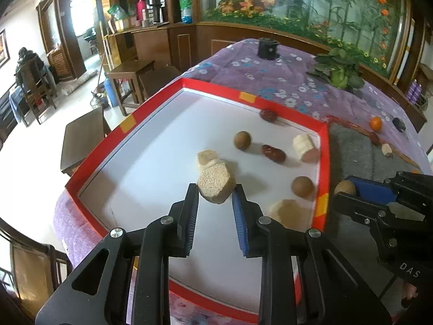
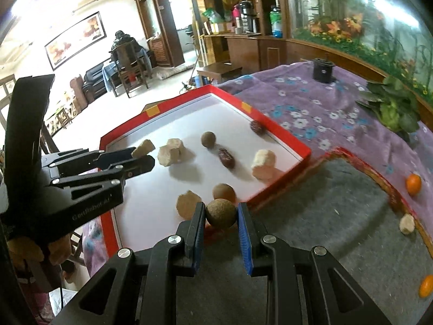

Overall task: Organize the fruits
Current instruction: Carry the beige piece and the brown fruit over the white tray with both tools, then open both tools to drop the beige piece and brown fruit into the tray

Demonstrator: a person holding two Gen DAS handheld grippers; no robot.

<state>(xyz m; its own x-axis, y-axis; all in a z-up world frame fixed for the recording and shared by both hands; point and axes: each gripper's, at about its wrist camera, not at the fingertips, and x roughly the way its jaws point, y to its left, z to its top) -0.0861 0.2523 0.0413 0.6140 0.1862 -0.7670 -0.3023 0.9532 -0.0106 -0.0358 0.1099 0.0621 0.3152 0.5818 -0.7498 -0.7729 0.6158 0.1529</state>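
In the left wrist view my left gripper [image 1: 215, 189] is shut on a beige crumbly chunk [image 1: 216, 182], held over the white floor of the red-rimmed tray [image 1: 323, 162]. The right wrist view shows my right gripper [image 2: 221, 208] shut on a round brown fruit [image 2: 220, 213] above the tray's near red rim [image 2: 281, 187]. Inside the tray lie two other round brown fruits [image 2: 208, 139] [image 2: 224, 192], two dark red dates [image 2: 226, 157] [image 2: 257, 127] and several beige chunks [image 2: 263, 163]. Each gripper appears at the edge of the other's view: right gripper [image 1: 349, 192], left gripper [image 2: 143, 155].
The tray sits on a purple flowered cloth [image 2: 311, 108]. A grey felt mat [image 2: 324, 216] to the right holds a beige chunk [image 2: 406, 224], with two small orange fruits [image 2: 413, 184] [image 2: 426, 285] beside it. A black cup [image 2: 323, 70] and a green plant [image 2: 392, 108] stand farther back.
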